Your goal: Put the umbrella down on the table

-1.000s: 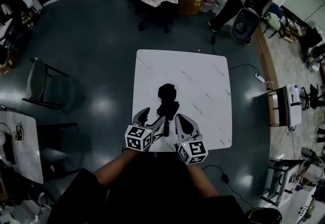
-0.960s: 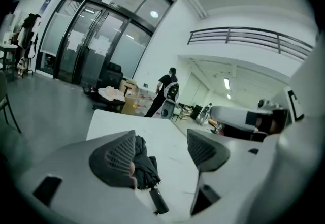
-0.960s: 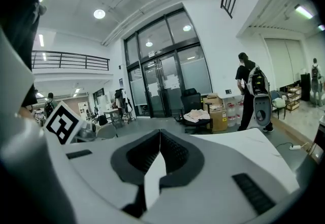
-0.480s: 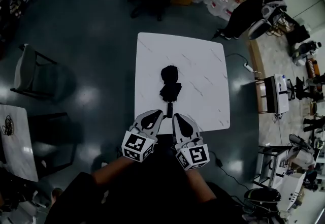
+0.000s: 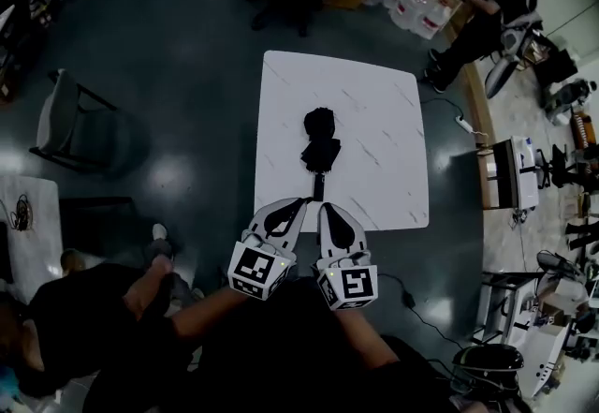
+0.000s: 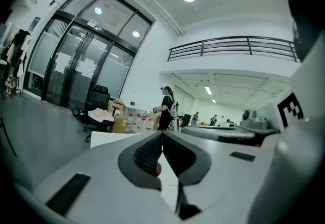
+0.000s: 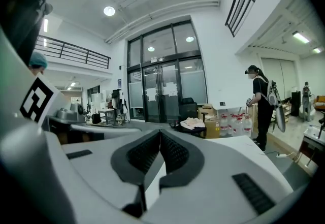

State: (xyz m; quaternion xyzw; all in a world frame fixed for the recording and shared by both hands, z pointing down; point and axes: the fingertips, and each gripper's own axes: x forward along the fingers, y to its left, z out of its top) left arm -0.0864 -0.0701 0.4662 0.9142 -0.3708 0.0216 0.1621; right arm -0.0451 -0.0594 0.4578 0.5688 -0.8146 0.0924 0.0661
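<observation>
Head view shows the umbrella (image 5: 321, 144) lying freed on the table (image 5: 384, 121), my left gripper (image 5: 301, 203) having just closed empty, my right gripper (image 5: 323, 207) shut too, both withdrawn.

On the tabletop (image 5: 374, 168) the umbrella (image 5: 320, 144) is a black mass, its folds too dark to tell. Its thin handle ends so close to the tips of the left tongs (image 5: 301, 203) and right tongs (image 5: 324, 207), at the tabletop's near edge, that touching or apart cannot be told. In both gripper views the tongs' own bodies hide the umbrella and most of the tabletop.
</observation>
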